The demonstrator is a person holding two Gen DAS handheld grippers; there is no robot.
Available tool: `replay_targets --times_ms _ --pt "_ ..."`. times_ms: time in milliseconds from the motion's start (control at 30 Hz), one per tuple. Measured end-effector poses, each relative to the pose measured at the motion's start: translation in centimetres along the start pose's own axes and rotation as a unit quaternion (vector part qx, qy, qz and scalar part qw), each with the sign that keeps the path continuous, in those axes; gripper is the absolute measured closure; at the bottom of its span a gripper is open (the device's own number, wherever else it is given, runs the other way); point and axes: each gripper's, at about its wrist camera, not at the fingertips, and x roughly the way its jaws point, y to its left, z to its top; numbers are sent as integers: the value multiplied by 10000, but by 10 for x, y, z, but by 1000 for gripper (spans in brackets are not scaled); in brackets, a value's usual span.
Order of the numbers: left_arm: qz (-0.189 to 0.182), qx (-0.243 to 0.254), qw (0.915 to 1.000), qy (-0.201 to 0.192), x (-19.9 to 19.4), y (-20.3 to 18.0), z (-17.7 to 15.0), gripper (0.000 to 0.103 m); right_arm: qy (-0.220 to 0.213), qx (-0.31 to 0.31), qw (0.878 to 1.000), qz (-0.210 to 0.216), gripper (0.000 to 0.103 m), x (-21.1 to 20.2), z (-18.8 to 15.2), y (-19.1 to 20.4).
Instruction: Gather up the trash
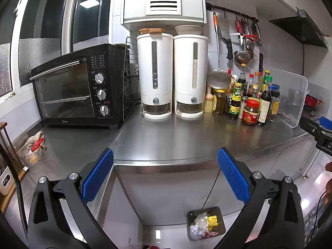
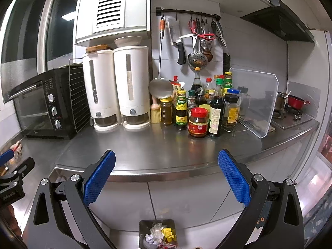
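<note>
Both hand-held grippers, left (image 1: 165,174) and right (image 2: 166,175), wide, empty; trash bin (image 2: 143,226) below on floor.

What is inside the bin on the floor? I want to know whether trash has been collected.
The bin holds crumpled clear plastic, a yellow wrapper, a white paper ball and red scraps. Anything beneath that pile is hidden.

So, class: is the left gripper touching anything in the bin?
Apart. The left wrist view shows the left gripper open and empty, well above the bin on the floor.
</note>
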Motion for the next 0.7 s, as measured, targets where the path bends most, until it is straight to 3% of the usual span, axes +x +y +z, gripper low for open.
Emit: replay_targets --times_ms 700 --pt "24 -14 9999 -168 -13 1 6 8 -101 30 9999 110 3 -9 2 3"
